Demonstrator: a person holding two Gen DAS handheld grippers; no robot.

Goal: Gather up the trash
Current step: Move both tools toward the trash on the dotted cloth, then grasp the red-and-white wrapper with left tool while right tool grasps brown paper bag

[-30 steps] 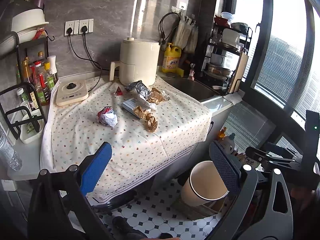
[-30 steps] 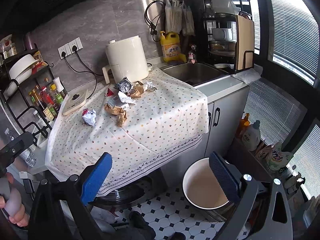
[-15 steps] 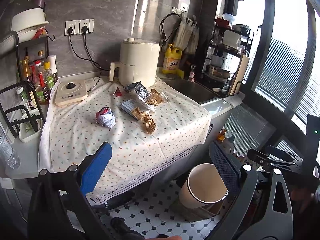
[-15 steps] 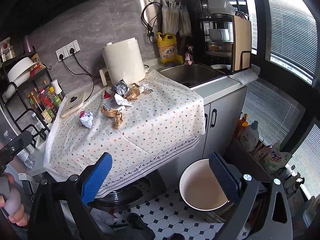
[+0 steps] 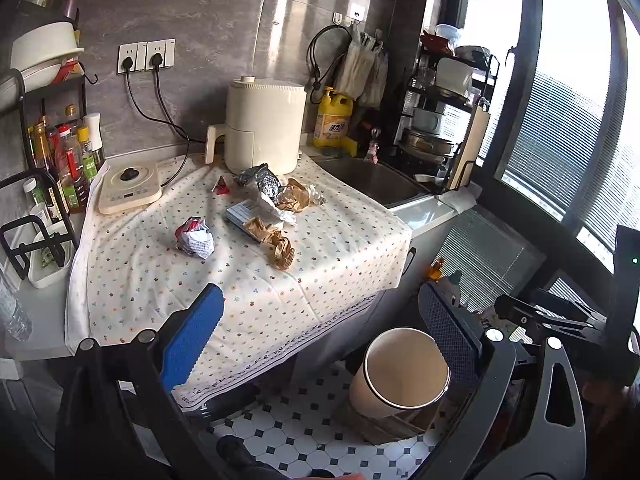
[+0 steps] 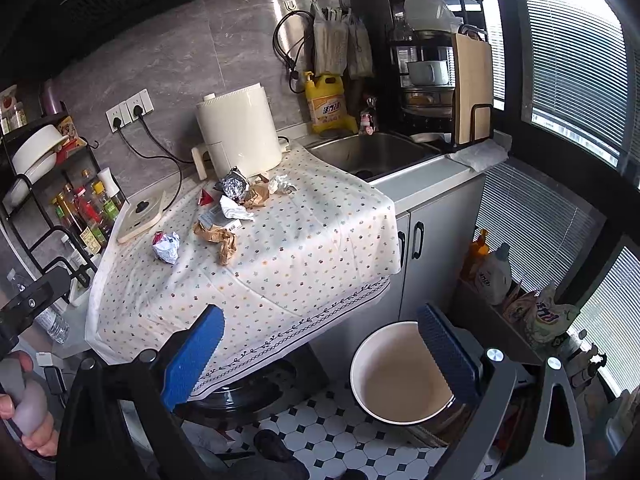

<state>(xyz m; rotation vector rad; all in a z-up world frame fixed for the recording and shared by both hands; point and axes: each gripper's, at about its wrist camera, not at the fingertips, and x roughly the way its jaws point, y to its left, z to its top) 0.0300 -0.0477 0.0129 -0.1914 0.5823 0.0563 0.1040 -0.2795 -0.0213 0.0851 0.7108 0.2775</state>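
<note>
A small home kitchen. A steel sink [image 6: 372, 154] is set into the bench [image 6: 432, 178], with a dish rack [image 6: 436, 64] behind it and condiment bottles [image 5: 68, 160] on a side rack. The cream appliance [image 5: 262, 124] plugged into the wall sockets [image 5: 146, 56] looks like an air fryer, though that is unclear.

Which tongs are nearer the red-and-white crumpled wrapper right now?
Left. The left tongs sit off the tablecloth's front edge facing the wrapper; the right tongs are further right, by the bin.

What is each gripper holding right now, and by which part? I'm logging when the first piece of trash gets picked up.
Nothing is held. The left gripper and right gripper both have open, empty jaws; the crumpled trash lies untouched on the tablecloth.
</note>
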